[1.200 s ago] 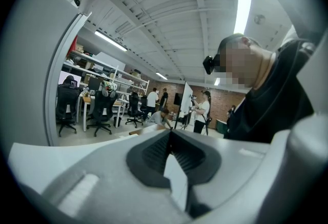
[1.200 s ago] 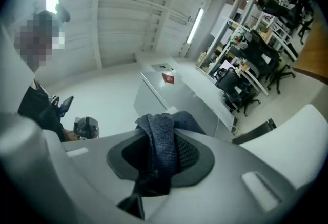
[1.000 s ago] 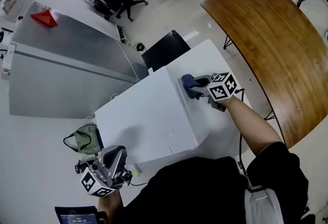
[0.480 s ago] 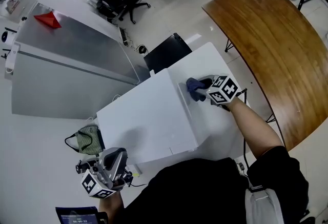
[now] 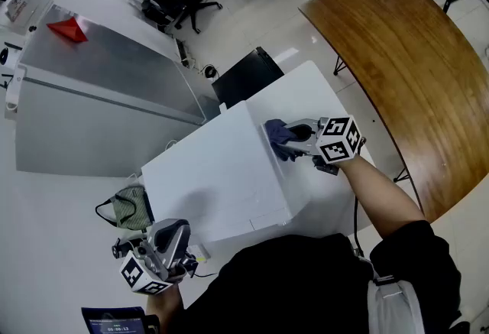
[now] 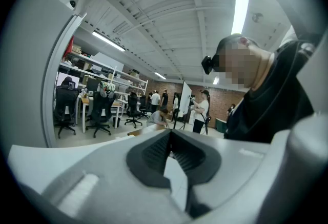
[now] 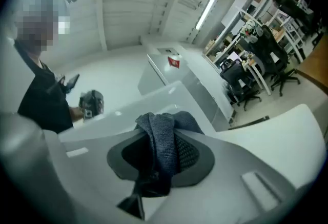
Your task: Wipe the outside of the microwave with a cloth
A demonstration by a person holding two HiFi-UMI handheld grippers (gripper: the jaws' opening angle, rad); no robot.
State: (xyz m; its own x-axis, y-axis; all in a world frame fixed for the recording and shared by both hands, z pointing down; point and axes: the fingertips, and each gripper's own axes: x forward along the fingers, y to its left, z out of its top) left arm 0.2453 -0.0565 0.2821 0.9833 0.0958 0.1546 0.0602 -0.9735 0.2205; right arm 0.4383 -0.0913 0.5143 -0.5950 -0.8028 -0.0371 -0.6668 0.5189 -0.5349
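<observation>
Dark blue woven cloth (image 5: 280,137) is bunched up and pinched tight between the jaws of the right gripper (image 5: 299,141). The cloth rests against the big white box-shaped microwave (image 5: 218,179), at the edge where its flat top meets its right side, near the far corner. In the right gripper view the cloth (image 7: 163,138) sticks up out of the closed jaws, with the white microwave (image 7: 169,94) just behind it.

The microwave stands on a white table (image 5: 317,80). A curved brown wooden table (image 5: 405,50) is off to the right, well apart.

The left gripper (image 5: 170,239) hangs low at the near left corner of the microwave and does not touch it. Its jaws are pressed together with nothing between them, and they point up at the ceiling. A small green bundle with a black cord (image 5: 130,207) lies just beside the microwave's left side.
</observation>
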